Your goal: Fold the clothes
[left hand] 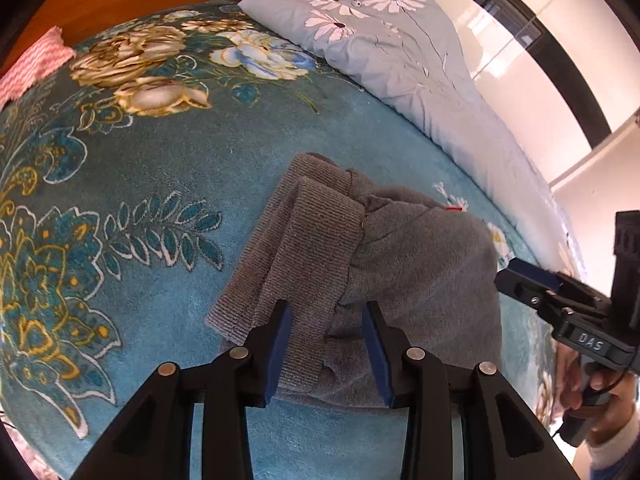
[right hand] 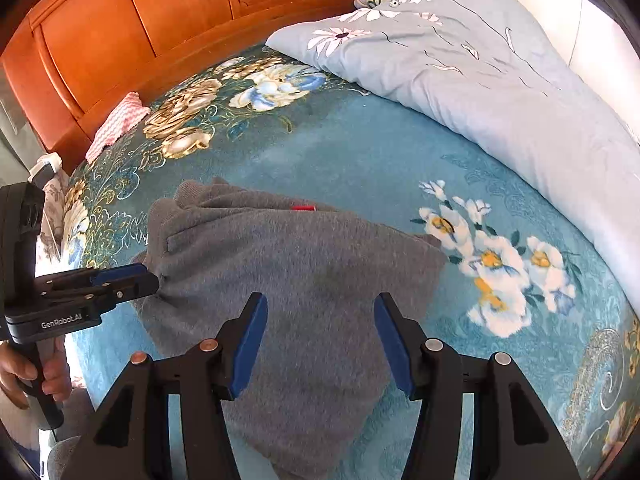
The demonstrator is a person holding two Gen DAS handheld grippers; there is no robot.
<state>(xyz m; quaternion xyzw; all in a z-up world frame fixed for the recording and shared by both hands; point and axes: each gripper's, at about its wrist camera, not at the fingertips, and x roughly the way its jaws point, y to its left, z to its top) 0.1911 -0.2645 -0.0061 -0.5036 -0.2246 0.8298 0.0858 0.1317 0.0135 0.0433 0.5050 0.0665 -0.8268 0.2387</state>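
**Grey sweater folded on the bed, both tools above it with nothing gripped**

The bed [right hand: 352,152], under a teal floral blanket, carries everything; a pale blue quilt [right hand: 500,80] lies along its far side and a wooden headboard [right hand: 160,12] stands behind. The grey sweater [right hand: 300,280] lies in the middle of the blanket, partly folded, its long axis running from the near edge away towards the headboard.

It sits directly below and ahead of both tools. The left tool [left hand: 326,344] hangs over the ribbed sleeve [left hand: 296,248] folded across the body; its jaws stand apart, not pressing the cloth. The right tool [right hand: 320,340] hangs over the plain body, jaws wider and empty.

Judging from this, the left tool is nearer the sleeve side, the right nearer the free corner.

The sweater's near hem is hidden behind the tool fingers. A small red tag [right hand: 303,208] shows at its far edge; what it marks I cannot tell.
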